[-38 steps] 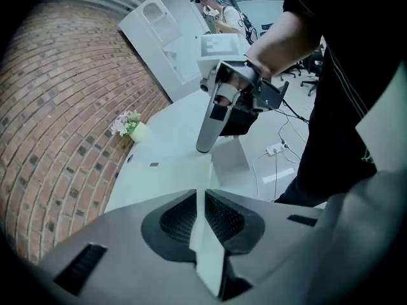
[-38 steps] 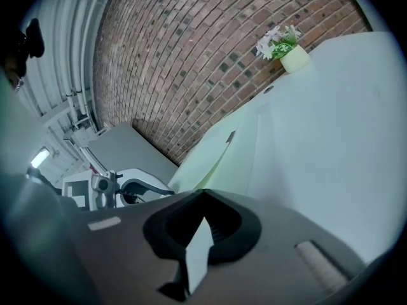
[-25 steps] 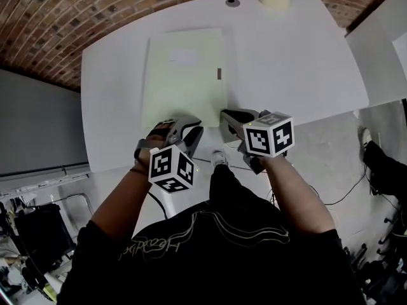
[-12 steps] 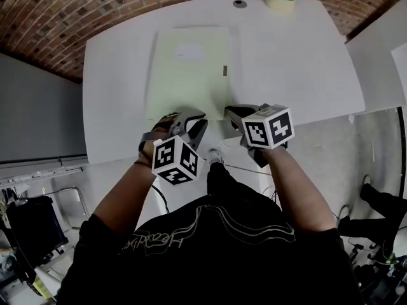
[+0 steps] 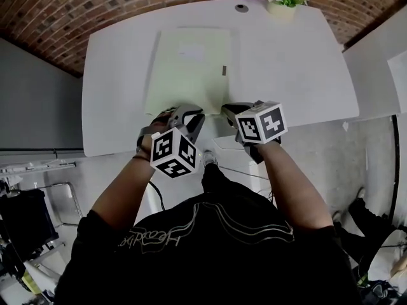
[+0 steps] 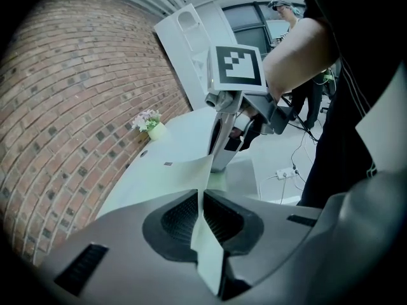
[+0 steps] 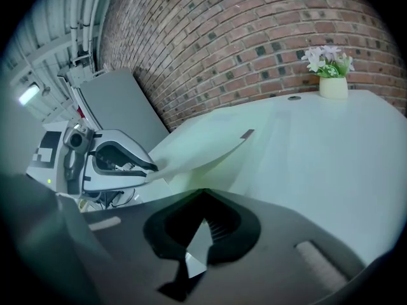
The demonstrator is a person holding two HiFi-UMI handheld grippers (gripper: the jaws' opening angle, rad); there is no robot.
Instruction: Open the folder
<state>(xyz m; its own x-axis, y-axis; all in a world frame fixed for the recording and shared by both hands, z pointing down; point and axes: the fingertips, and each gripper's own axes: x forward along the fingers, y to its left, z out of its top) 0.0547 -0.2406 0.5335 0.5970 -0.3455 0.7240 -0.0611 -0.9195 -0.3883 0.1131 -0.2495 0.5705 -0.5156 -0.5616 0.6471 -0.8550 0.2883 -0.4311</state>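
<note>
Head view: the pale green flat paper folder (image 5: 187, 68) lies on the white table (image 5: 292, 62), a bit left of the table's middle. The left gripper (image 5: 184, 116) and right gripper (image 5: 227, 112) are both at the table's near edge. Left gripper view: the jaws have just been closing and are pinched on the folder's lifted cover. Right gripper view: the jaws are clenched on a folder corner too.

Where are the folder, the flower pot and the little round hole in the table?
folder (image 5: 187, 68), head view, middle of its front cover.
flower pot (image 5: 282, 11), head view, the pot's side below the flowers.
round hole (image 5: 241, 7), head view, its centre.
</note>
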